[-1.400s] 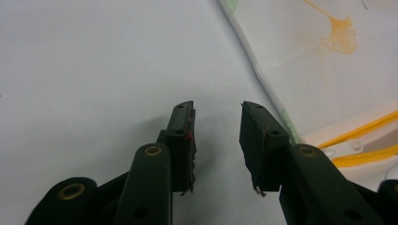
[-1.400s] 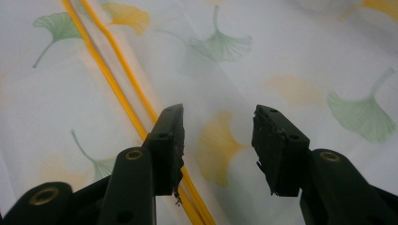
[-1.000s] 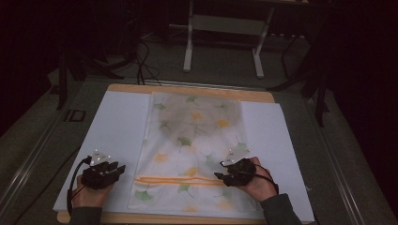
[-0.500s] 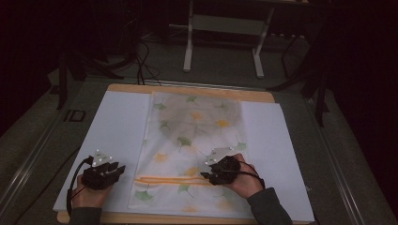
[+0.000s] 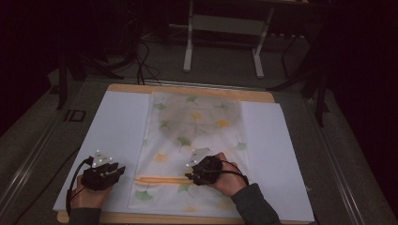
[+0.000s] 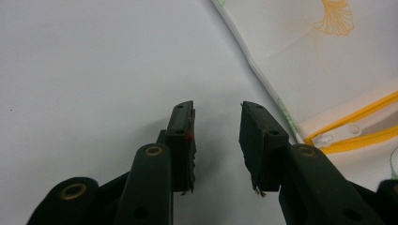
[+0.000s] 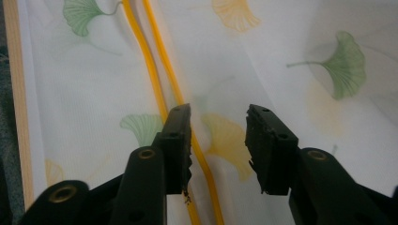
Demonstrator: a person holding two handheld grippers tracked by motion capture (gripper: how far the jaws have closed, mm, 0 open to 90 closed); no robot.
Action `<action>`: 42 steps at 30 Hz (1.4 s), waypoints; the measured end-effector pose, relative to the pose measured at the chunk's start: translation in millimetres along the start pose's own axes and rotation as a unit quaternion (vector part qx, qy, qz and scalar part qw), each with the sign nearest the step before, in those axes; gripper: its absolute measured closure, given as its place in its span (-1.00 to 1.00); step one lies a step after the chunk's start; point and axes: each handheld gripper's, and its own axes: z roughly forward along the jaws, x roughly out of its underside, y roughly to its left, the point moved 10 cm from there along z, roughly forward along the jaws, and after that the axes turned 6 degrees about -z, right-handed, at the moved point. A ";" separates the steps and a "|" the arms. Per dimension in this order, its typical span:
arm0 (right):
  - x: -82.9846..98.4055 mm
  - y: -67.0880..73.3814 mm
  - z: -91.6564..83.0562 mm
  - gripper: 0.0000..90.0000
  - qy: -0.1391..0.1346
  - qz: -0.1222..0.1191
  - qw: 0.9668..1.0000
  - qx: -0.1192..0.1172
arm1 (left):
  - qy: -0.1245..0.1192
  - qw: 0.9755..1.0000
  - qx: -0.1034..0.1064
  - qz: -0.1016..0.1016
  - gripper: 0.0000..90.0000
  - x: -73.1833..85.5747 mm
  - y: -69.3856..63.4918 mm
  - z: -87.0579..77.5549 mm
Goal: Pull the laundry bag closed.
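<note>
Here, gaping right tongs [image 7: 218, 140] straddle mesh bag's [image 7: 291, 93] yellow zipper [image 7: 159, 89].

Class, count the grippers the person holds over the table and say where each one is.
2: left gripper over the white board, right gripper over the leaf-print bag.

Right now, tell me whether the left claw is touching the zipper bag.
Apart. The left gripper view shows the open left claw over the bare white sheet, with a strip of sheet between it and the zipper bag edge.
</note>
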 end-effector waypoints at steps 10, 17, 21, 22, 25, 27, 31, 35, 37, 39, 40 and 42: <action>-18.3 6.4 16.0 0.66 0.006 -0.021 1.000 0.001 | 0.003 1.000 0.001 0.002 0.44 1.7 1.7 -1.7; -29.1 11.3 27.8 0.65 0.010 -0.031 0.999 -0.008 | 0.005 1.000 0.001 0.007 0.44 2.1 2.6 -1.9; -34.7 14.3 33.8 0.64 0.015 -0.035 0.999 -0.011 | 0.004 1.000 0.000 0.009 0.43 1.8 3.3 -2.3; -36.6 14.9 35.1 0.64 0.015 -0.036 0.999 -0.012 | 0.004 1.000 -0.001 0.009 0.42 1.6 3.5 -2.6; -43.7 17.7 38.0 0.63 0.011 -0.040 0.999 -0.018 | 0.004 1.000 0.001 0.008 0.42 1.6 3.5 -2.5; -48.3 20.0 39.6 0.62 0.010 -0.041 0.999 -0.021 | 0.006 1.000 0.002 0.009 0.41 1.9 3.2 -1.9; -56.6 22.8 44.2 0.62 0.007 -0.049 0.999 -0.023 | 0.006 1.000 0.002 0.010 0.40 1.7 2.9 -1.8; -64.5 26.8 47.6 0.61 0.009 -0.054 0.998 -0.028 | 0.006 1.000 0.002 0.009 0.40 1.7 3.4 -2.0; -69.1 28.6 49.6 0.60 0.006 -0.056 0.998 -0.029 | 0.006 1.000 0.003 0.008 0.40 1.7 3.6 -1.8; -73.1 31.0 52.0 0.60 0.007 -0.060 0.998 -0.031 | 0.006 1.000 0.003 0.009 0.40 1.7 3.5 -1.5; -75.3 32.7 53.4 0.60 0.007 -0.061 0.998 -0.032 | 0.006 1.000 0.004 0.009 0.40 1.7 3.3 -1.3; -79.5 36.2 56.0 0.60 0.008 -0.065 0.997 -0.035 | 0.008 1.000 0.003 0.010 0.40 1.8 3.2 -1.2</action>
